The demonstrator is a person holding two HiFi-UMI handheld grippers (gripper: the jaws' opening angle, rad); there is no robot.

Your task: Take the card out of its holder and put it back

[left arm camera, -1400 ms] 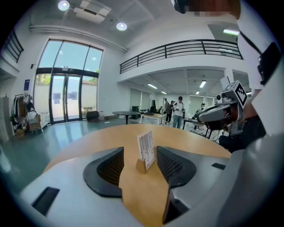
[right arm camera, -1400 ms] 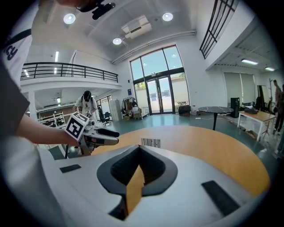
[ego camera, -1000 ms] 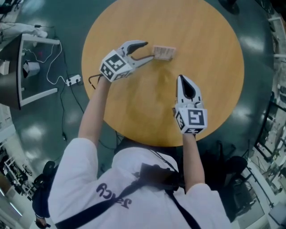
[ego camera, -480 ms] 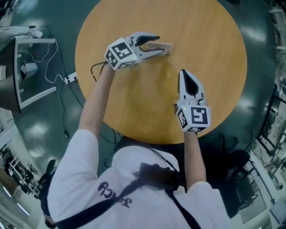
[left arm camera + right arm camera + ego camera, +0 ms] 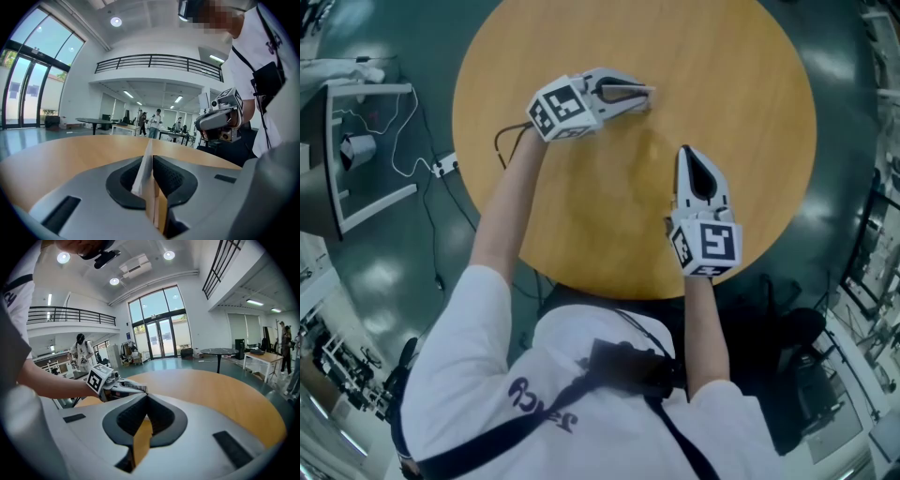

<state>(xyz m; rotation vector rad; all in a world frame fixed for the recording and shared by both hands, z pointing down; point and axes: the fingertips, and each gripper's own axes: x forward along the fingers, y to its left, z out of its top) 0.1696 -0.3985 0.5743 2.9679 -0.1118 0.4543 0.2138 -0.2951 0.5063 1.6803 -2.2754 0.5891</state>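
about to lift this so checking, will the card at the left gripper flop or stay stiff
The left gripper's jaws have just been closing with the card between them. Seen edge-on it is thin yet straight: probably light and fairly stiff. A sideways twist might bend it.

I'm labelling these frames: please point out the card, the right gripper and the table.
card (image 5: 143, 170): left gripper view, its white face.
right gripper (image 5: 685, 153): head view, midway between its shut fingertips.
table (image 5: 750, 112): head view, bare wooden top.
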